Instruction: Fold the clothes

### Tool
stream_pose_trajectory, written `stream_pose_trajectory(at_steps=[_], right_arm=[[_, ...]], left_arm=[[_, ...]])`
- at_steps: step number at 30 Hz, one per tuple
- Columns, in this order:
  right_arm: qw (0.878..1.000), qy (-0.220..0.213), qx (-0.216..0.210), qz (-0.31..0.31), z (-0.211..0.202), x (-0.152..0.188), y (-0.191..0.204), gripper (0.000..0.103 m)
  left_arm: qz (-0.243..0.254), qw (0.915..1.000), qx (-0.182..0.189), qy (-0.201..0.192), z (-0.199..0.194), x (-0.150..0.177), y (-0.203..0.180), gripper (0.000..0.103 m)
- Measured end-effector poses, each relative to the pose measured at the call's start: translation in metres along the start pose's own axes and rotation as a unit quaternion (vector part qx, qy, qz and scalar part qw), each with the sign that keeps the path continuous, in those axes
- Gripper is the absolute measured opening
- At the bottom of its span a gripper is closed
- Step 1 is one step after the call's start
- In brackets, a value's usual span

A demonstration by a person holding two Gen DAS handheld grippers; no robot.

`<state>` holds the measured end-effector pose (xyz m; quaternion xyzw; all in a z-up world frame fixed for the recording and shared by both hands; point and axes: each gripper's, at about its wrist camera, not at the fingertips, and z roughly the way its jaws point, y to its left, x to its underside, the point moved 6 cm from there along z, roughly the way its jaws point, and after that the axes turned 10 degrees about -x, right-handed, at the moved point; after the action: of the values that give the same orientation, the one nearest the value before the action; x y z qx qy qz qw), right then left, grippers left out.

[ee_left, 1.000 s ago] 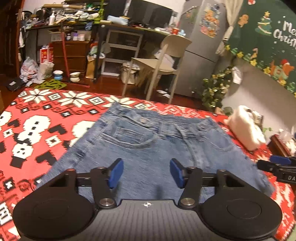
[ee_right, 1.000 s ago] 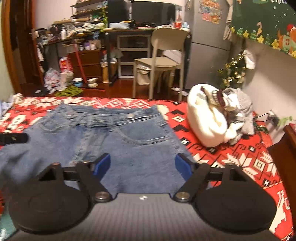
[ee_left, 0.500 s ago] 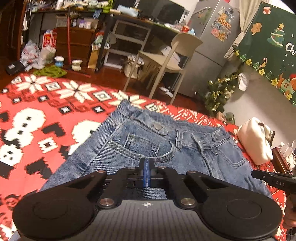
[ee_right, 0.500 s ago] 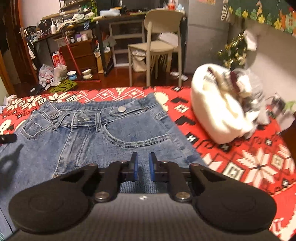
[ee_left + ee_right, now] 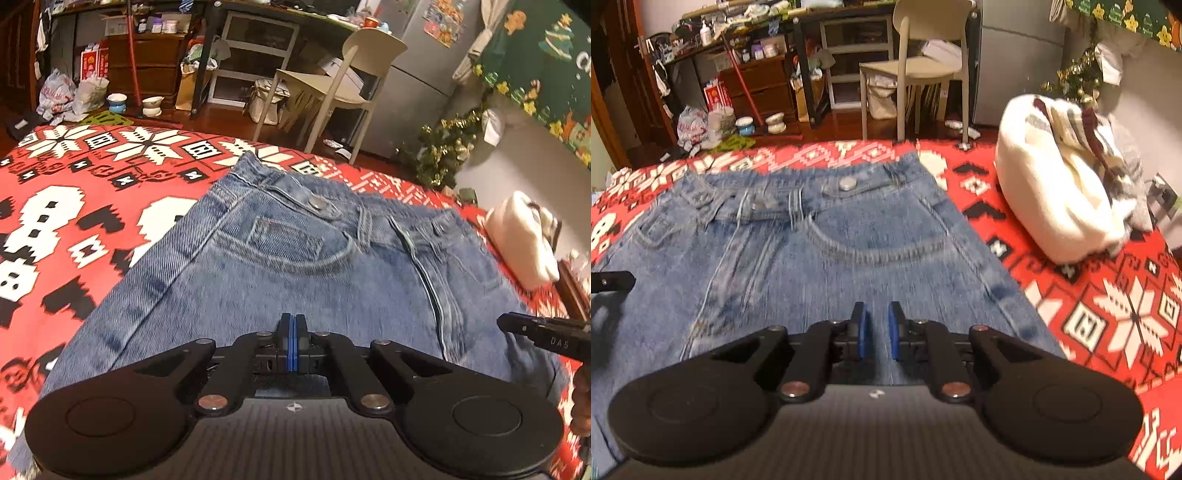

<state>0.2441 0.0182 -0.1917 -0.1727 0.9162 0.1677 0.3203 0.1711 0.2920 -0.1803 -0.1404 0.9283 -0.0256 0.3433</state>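
jeans (image 5: 303, 273): spread flat on the red patterned blanket (image 5: 74, 229), waistband at the far end.
left tongs (image 5: 292, 341): blue pads pressed together over the denim; whether cloth is caught cannot be told.
right tongs (image 5: 878, 330): pads narrowly apart, denim showing in the gap.
white bundle (image 5: 1060, 199): on the blanket, right of the jeans.
chair (image 5: 919, 70): on the floor beyond.

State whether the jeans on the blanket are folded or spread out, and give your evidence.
Spread out. The jeans lie flat on the red blanket, with the whole waistband, both front pockets and the button showing. No part is doubled over.
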Motion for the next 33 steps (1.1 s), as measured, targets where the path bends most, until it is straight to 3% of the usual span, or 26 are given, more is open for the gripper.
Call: stream_pose_trajectory(at_steps=[7,18,22,27,30,33], right_arm=[[1.0,0.029,-0.006,-0.006,-0.027,0.023,0.01,0.015],[0.995,0.065,-0.005,0.073,-0.065,0.059,-0.007,0.015],[0.996,0.06,-0.009,0.072,-0.075,0.06,-0.001,0.018],[0.996,0.005,-0.051,0.077,-0.084,0.039,0.014,0.018],[0.994,-0.011,-0.07,0.082,-0.077,0.027,0.02,0.016],[0.994,-0.001,-0.078,0.08,-0.058,0.021,0.022,0.014]], left_arm=[[0.001,0.9996,-0.005,0.026,-0.02,0.02,0.003,0.0],[-0.02,0.9978,-0.015,0.062,-0.055,0.062,0.015,0.002],[-0.03,0.9986,0.004,0.043,-0.069,0.062,0.012,0.002],[-0.04,0.9985,0.037,-0.003,-0.074,0.047,0.001,0.002],[-0.044,0.998,0.044,-0.011,-0.064,0.039,-0.005,0.002],[-0.038,0.998,0.05,-0.011,-0.051,0.032,-0.011,0.002]])
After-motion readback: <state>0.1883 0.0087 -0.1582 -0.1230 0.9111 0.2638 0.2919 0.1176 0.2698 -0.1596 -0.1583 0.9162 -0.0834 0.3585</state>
